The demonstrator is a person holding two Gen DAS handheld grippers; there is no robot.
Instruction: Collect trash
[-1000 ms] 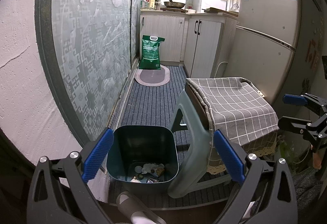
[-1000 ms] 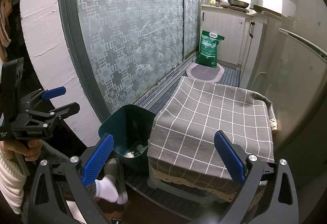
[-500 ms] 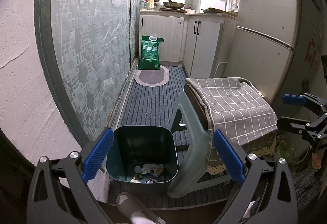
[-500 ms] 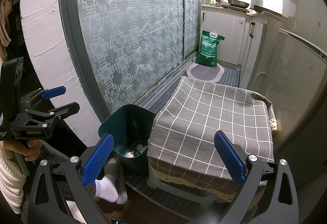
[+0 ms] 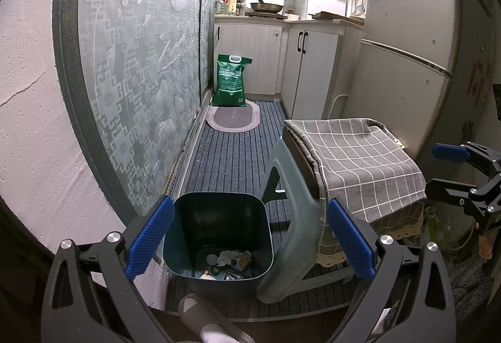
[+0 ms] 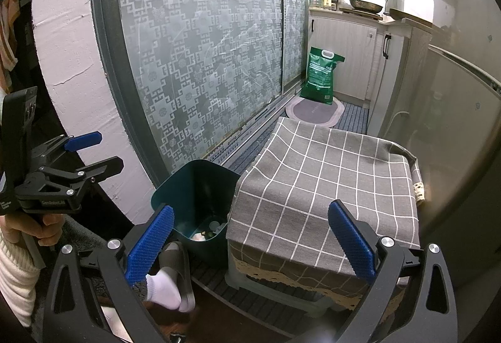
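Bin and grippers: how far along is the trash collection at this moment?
Done: the bin beside the stool already holds scraps at its bottom. In hand: nothing; the left gripper and right gripper are both open and empty. Left: no loose trash shows on the carpet or the cloth, so collecting looks finished or close to it.
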